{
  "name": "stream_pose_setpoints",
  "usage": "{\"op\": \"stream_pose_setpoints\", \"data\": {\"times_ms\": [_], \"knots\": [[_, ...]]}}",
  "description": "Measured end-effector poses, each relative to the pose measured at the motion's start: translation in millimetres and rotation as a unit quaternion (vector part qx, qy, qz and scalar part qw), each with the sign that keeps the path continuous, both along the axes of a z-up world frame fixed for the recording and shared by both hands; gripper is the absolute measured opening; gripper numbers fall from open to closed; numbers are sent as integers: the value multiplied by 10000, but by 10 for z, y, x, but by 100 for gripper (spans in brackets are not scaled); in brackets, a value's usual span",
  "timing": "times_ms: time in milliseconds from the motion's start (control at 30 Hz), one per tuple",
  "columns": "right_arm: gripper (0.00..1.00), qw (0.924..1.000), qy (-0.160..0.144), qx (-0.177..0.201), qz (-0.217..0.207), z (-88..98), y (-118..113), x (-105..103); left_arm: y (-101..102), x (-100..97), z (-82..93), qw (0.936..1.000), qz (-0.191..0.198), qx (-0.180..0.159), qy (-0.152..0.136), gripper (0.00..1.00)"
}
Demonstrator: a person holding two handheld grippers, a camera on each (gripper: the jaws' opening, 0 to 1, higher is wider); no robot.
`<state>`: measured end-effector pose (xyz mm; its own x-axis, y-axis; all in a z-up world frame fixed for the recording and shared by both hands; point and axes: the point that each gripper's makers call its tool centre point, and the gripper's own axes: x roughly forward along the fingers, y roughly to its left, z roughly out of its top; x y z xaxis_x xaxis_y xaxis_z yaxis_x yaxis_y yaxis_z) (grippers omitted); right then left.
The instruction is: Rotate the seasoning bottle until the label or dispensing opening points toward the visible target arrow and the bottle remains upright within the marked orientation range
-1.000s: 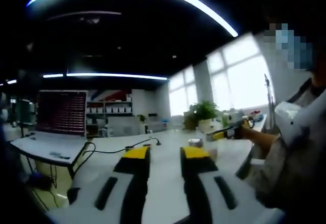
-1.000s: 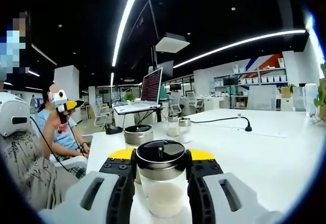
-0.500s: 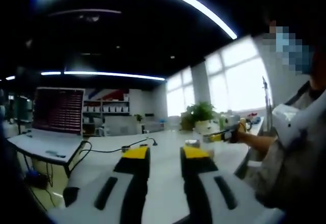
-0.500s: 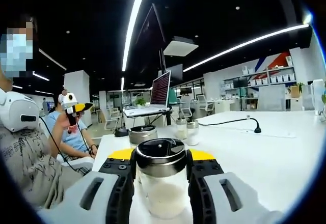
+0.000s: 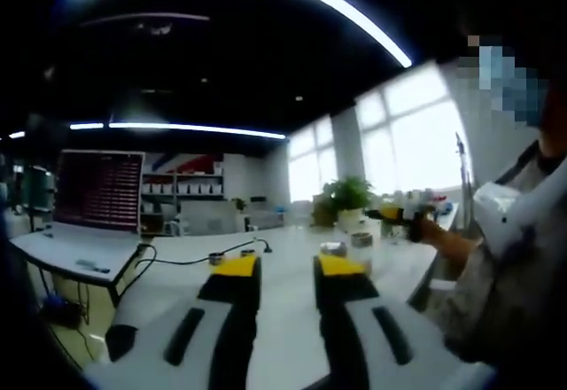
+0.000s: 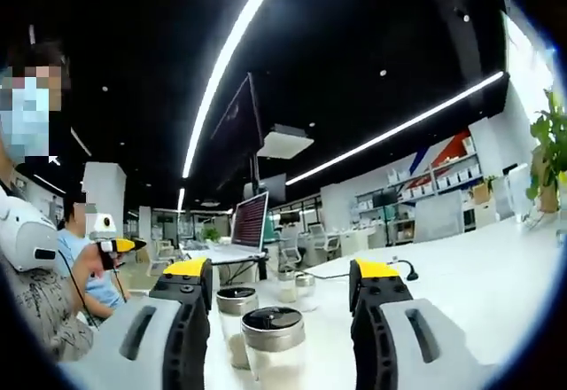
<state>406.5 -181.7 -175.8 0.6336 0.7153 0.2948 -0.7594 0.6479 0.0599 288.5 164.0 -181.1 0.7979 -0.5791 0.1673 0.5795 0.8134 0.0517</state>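
Right gripper view: the right hand-held gripper (image 6: 282,275) stands wide, holding nothing. The seasoning bottle (image 6: 274,346) sits upright on the tabletop (image 6: 461,284), between and below the jaws. The left hand-held gripper (image 5: 287,268), narrowly parted and empty, lies farther off.

Right gripper (image 6: 282,288) jaws spread wide, clear of the seasoning bottle (image 6: 273,347); a second jar (image 6: 236,319) stands just behind-left; worktop (image 6: 478,284) rightward lies open.

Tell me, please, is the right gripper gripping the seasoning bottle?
No, the right gripper is open, its fingers apart from the seasoning bottle.
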Motion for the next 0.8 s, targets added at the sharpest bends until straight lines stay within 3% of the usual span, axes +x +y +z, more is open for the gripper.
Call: {"op": "stream_pose_setpoints", "data": {"times_ms": [100,167,300,367,433,800], "knots": [[44,9985,-257,-98,-473,60,-90,-49,10,-10,-1,10000,2,-5,-7,25],[38,9977,-271,94,-607,106,-150,-113,25,-18,1,10000,2,-14,-17,25],[31,9964,-74,449,-712,138,-259,-169,76,-32,14,9999,10,-87,-58,25],[27,9939,211,340,-1029,52,-351,-117,88,-35,21,9999,14,-89,-115,25],[26,9907,155,273,-1322,45,-436,-101,101,-33,25,9999,11,-99,-121,24],[24,9866,270,187,-1599,-65,-491,-153,89,55,64,9999,-62,-55,-136,24]]}}
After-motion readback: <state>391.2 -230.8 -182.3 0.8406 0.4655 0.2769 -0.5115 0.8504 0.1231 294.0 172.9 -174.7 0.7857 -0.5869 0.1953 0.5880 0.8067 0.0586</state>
